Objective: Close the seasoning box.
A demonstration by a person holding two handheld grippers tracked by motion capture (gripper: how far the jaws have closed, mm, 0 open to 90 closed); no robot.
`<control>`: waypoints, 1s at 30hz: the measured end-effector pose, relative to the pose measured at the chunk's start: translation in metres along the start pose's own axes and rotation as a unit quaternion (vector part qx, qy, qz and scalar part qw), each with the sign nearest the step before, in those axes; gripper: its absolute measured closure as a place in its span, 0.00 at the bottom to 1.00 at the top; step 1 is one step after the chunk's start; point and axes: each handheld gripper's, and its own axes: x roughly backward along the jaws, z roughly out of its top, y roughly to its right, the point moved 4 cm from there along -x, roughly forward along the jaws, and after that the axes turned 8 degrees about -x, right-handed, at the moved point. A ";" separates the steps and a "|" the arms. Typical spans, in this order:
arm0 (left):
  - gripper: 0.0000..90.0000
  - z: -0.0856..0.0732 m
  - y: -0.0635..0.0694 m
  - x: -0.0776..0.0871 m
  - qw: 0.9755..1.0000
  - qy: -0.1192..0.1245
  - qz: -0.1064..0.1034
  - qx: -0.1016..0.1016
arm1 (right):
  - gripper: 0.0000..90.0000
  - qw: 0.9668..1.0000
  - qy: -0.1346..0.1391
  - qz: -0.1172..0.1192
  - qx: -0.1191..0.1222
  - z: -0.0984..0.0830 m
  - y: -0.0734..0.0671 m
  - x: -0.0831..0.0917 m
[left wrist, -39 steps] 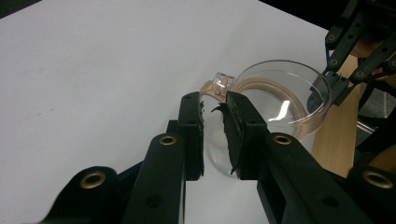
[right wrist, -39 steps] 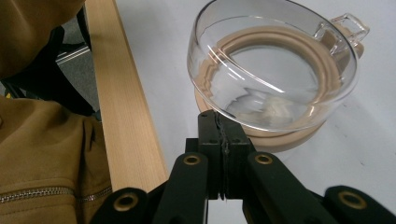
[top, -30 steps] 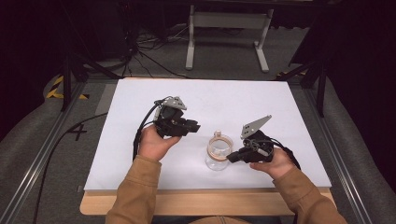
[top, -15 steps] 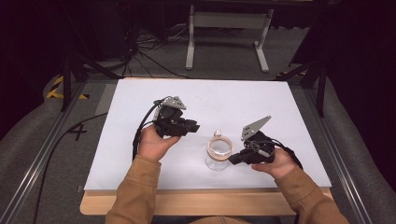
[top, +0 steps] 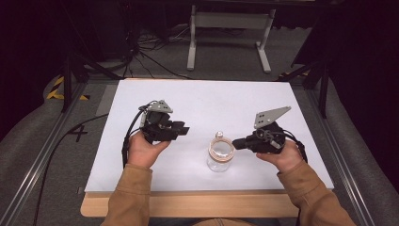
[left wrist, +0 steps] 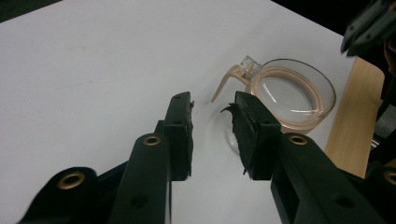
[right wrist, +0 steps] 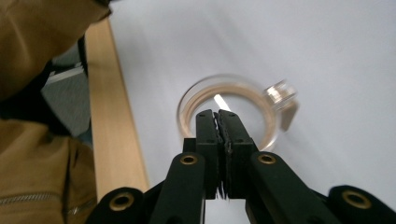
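Note:
A clear glass jar with a tan seal ring and a small clasp stands open-topped on the white tabletop, near the front. My right gripper is shut with nothing between its jaws, its tips at the jar's right rim. In the right gripper view the closed tips hover over the jar's mouth. My left gripper is held to the left of the jar, open and empty. In the left gripper view its jaws point at the jar, a short way from it.
The wooden front edge of the table runs just below the jar. The person's tan sleeves come in from the bottom. Cables and a grey metal stand lie on the dark floor behind the table.
My right gripper has shifted slightly, its tips rising to the jar's rim. The left gripper and the jar have stayed put.

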 end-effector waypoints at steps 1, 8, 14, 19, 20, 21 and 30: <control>0.73 -0.001 -0.001 0.000 1.000 -0.002 0.004 0.000 | 0.96 1.000 0.010 -0.005 -0.002 0.001 0.002 0.003; 0.66 -0.013 -0.013 -0.004 0.999 -0.022 0.033 0.009 | 0.88 0.994 0.077 -0.073 -0.023 -0.002 0.034 0.028; 0.64 -0.026 -0.028 -0.013 0.998 -0.032 0.062 0.011 | 0.78 0.987 0.087 -0.128 -0.052 -0.016 0.065 0.040; 0.63 -0.039 -0.040 -0.022 0.995 -0.047 0.088 0.004 | 0.71 0.980 0.077 -0.177 -0.051 -0.032 0.089 0.040; 0.63 -0.041 -0.042 -0.024 0.995 -0.046 0.090 0.000 | 0.70 0.979 0.076 -0.183 -0.056 -0.037 0.095 0.039; 0.63 -0.045 -0.044 -0.028 0.994 -0.048 0.096 0.007 | 0.69 0.978 0.075 -0.187 -0.061 -0.040 0.100 0.038; 0.62 -0.076 -0.066 -0.047 0.991 -0.066 0.117 0.030 | 0.67 0.971 0.047 -0.202 -0.115 -0.075 0.138 0.018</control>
